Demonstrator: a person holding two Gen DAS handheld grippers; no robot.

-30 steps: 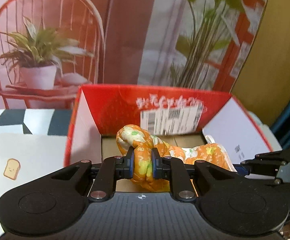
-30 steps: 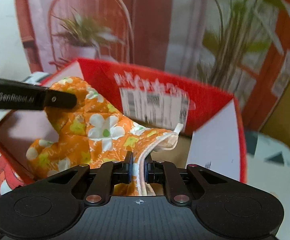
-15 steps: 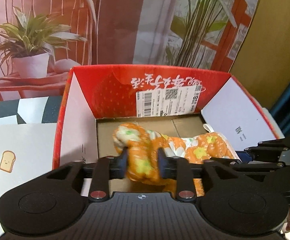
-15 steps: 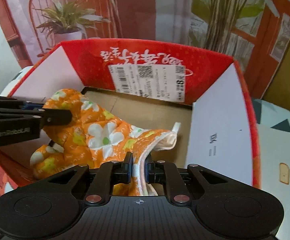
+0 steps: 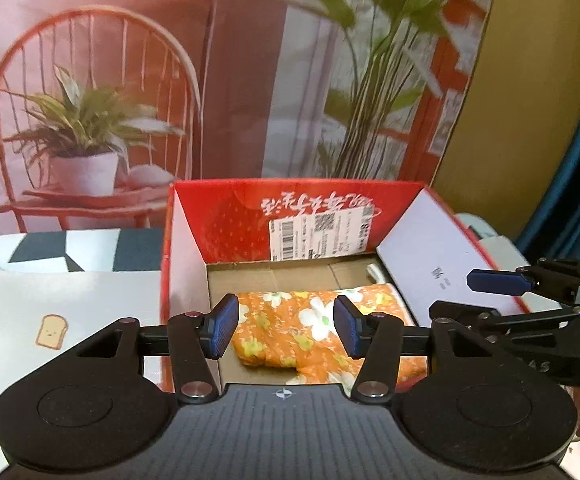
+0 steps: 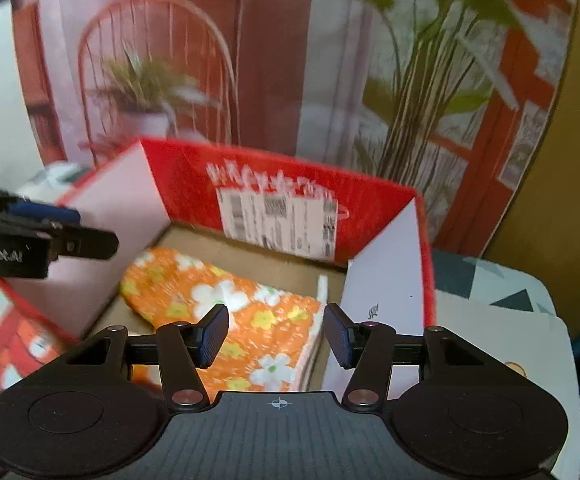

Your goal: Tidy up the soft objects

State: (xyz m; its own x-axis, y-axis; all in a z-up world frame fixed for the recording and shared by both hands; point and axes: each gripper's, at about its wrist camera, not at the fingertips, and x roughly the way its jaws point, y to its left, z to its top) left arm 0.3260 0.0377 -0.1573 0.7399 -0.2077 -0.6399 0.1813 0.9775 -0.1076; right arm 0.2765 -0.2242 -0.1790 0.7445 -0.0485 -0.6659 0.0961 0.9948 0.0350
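An orange cloth with white and yellow flowers (image 5: 302,328) (image 6: 246,320) lies flat on the bottom of a red cardboard box (image 5: 310,208) (image 6: 282,180). My left gripper (image 5: 286,330) hovers above the box's near edge, its jaws opening, with nothing pressed between the blue pads. My right gripper (image 6: 276,334) hangs over the cloth's right end, jaws opening too, and free of the cloth. In the left wrist view the right gripper's fingers (image 5: 498,282) reach in from the right. The left gripper's fingers (image 6: 78,240) reach in from the left in the right wrist view.
The box has white inner flaps (image 5: 438,260) (image 6: 386,276) and a shipping label (image 5: 322,236) on its far wall. It stands on a white mat with a toast picture (image 5: 52,330). Behind is a backdrop (image 5: 130,80) printed with a chair and plants.
Both grippers have let go of the cloth and pulled up and back. The cloth, bunched and lifted before, now lies spread flat in the box.
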